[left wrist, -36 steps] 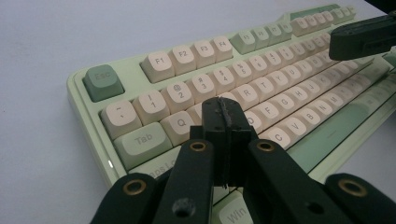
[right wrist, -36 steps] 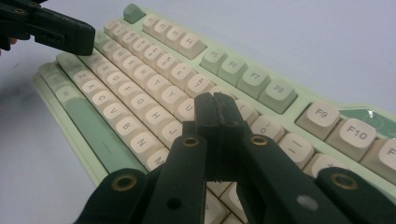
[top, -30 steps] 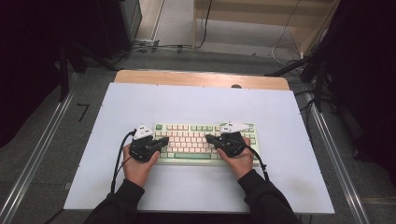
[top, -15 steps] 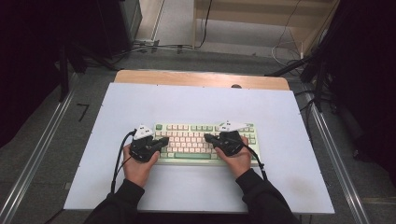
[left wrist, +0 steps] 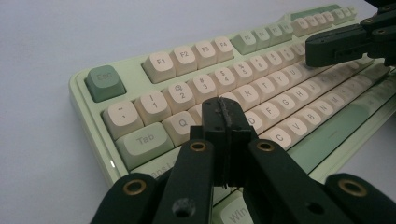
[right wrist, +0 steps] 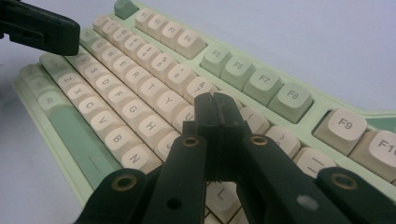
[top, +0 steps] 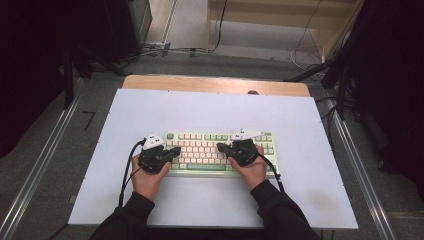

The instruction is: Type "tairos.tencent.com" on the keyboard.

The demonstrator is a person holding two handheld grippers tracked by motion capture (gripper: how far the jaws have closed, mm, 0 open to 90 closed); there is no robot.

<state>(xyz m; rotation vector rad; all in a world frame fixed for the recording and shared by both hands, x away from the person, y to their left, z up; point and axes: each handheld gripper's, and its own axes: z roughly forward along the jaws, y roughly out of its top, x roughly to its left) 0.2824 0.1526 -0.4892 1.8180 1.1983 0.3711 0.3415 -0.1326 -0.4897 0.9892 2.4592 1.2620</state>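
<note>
A pale green keyboard (top: 205, 167) with cream and green keys lies on the white table top, near the person's side. My left gripper (top: 176, 150) hovers over its left end, jaws shut with nothing between them; in the left gripper view the left gripper (left wrist: 226, 108) has its tips over the keyboard (left wrist: 163, 65) near the Q and W keys. My right gripper (top: 220, 146) sits over the right half, also shut and empty. Seen from its own camera, the right gripper (right wrist: 217, 103) points across the keyboard (right wrist: 140, 79) near the U and I keys. Both grippers point toward each other.
The white table top (top: 210, 115) has a wooden strip (top: 215, 85) along its far edge. Metal rails (top: 40, 165) run down both sides. Cables (top: 165, 50) lie on the floor beyond the table. Each gripper's cable trails back toward the person's sleeves.
</note>
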